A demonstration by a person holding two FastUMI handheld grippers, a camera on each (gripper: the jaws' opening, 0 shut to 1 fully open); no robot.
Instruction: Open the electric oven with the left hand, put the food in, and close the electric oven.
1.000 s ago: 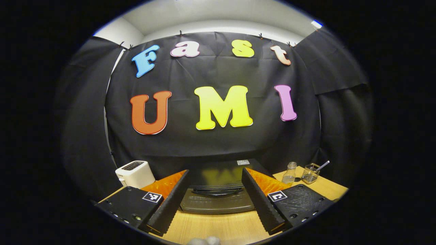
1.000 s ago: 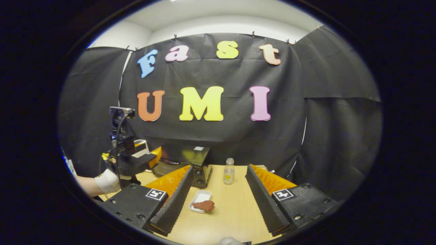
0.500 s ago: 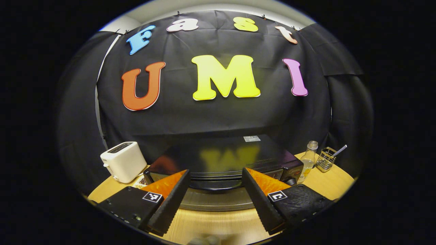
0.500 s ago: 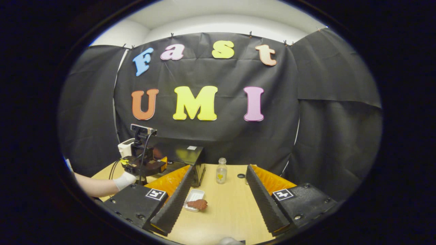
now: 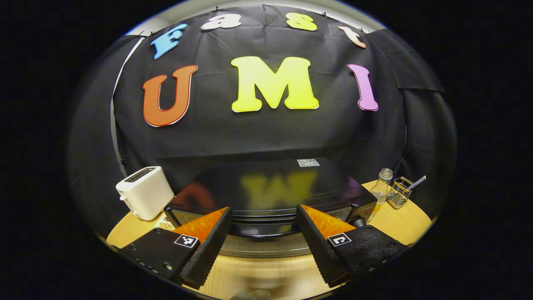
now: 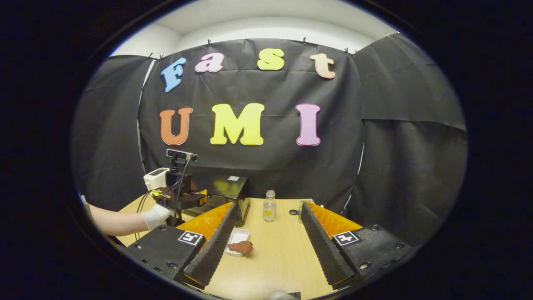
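The black electric oven (image 5: 266, 185) fills the lower middle of the left gripper view, door shut, its dark handle (image 5: 262, 228) lying across the gap between my fingers. My left gripper (image 5: 263, 207) is open, just in front of the handle and not touching it. The right gripper view has the oven (image 6: 228, 187) at left, with the left gripper (image 6: 183, 199) held by a gloved hand (image 6: 156, 214) before it. A brown piece of food (image 6: 240, 247) lies on a small white tray (image 6: 235, 236). My right gripper (image 6: 266, 205) hangs open above the table, right of the food.
A white toaster (image 5: 143, 191) stands left of the oven. A small glass bottle (image 5: 381, 187) and a wire basket (image 5: 399, 191) with a utensil stand to its right. The same bottle (image 6: 269, 206) sits on the wooden table (image 6: 275, 254).
My left gripper has moved forward toward the oven, which now looms larger with its handle between the fingers. The right gripper has barely shifted and stays open.
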